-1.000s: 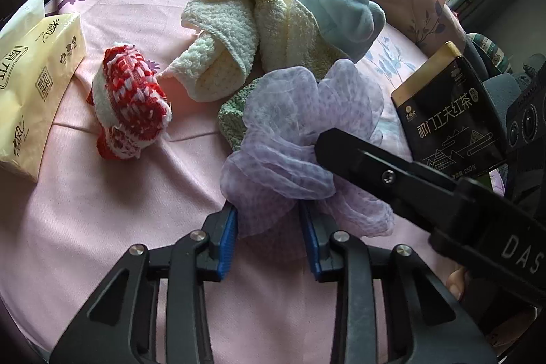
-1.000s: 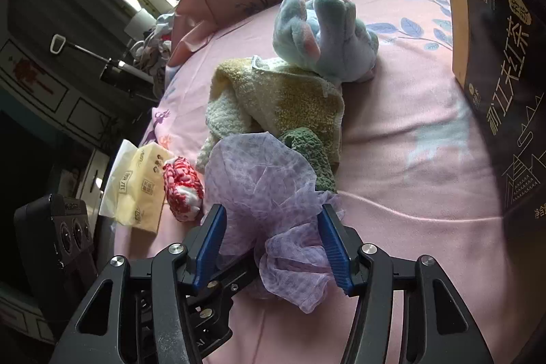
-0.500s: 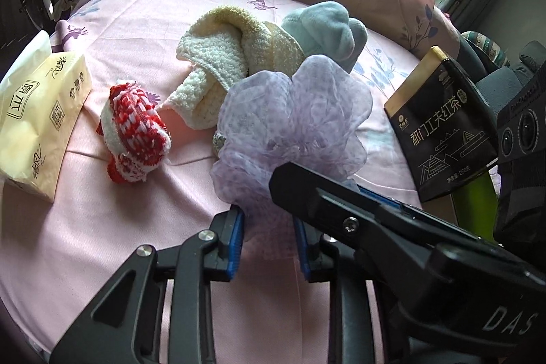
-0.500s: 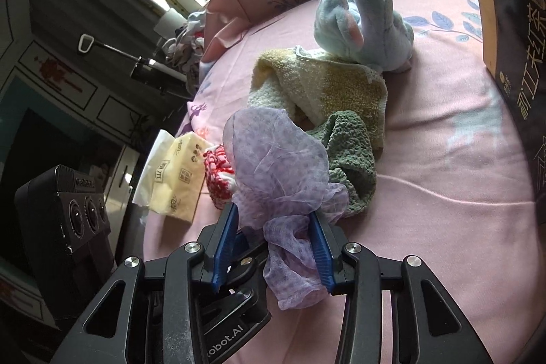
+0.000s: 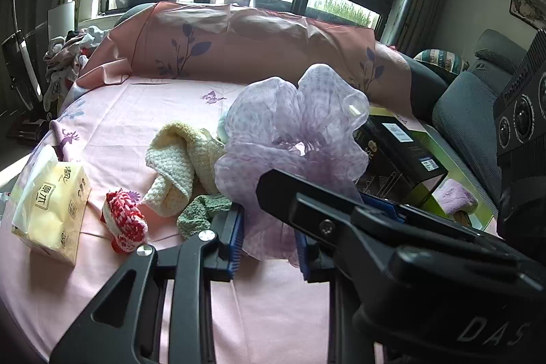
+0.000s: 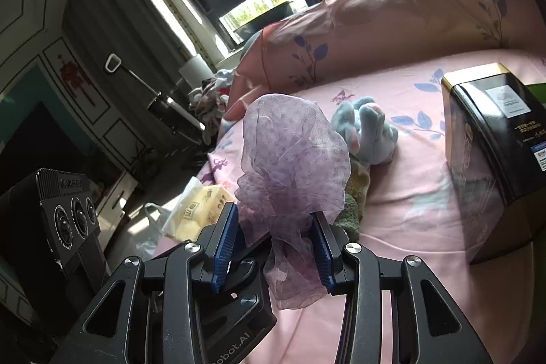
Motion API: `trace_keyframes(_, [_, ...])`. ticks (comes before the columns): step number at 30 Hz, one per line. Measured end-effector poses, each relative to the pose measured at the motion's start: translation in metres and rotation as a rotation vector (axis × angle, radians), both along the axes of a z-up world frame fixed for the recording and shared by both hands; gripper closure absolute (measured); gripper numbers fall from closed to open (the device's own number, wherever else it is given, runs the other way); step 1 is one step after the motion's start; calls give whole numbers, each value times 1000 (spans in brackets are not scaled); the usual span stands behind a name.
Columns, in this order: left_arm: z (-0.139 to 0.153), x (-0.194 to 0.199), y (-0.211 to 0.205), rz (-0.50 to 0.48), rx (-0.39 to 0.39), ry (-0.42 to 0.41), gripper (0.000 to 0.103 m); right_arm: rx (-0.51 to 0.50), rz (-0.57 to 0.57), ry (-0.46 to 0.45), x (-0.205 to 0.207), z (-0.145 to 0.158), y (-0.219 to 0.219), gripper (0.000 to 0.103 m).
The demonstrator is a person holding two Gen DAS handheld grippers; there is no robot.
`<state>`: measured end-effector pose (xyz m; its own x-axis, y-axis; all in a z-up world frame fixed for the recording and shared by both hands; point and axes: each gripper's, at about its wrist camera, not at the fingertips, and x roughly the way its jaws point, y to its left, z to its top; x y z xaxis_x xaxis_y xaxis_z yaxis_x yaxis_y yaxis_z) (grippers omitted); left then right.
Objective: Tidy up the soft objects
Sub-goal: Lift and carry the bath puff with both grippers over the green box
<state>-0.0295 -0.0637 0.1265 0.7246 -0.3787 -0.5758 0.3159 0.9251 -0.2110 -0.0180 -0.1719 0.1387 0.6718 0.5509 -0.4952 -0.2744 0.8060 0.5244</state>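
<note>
A lilac mesh bath pouf (image 5: pixel 293 139) is held up above the pink bed by both grippers. My left gripper (image 5: pixel 269 237) is shut on its lower part, and my right gripper (image 6: pixel 273 244) is shut on it too (image 6: pixel 290 166), crossing in front of the left one. On the sheet lie a cream knitted towel (image 5: pixel 174 162), a green cloth (image 5: pixel 198 214), a red-and-white knitted piece (image 5: pixel 124 220) and a light blue plush toy (image 6: pixel 368 132).
A yellow tissue pack (image 5: pixel 47 207) lies at the left edge of the bed. A black tea box (image 6: pixel 491 145) stands at the right, beside a green bin (image 5: pixel 454 173) holding a lilac cloth. A pink pillow (image 5: pixel 239 36) lines the back.
Both grippers have lifted the lilac pouf up off the sheet and tilted upward. The window and pillow have come into view. The green cloth under the pouf is now uncovered.
</note>
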Motion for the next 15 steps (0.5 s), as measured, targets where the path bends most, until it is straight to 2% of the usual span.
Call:
trace_keyframes(8, [44, -12, -75, -161, 0, -129, 81, 13, -159, -124, -31, 40, -76, 58])
trace_keyframes(15, [55, -16, -161, -338, -6, -152, 81, 90, -344, -177, -62, 40, -160, 58])
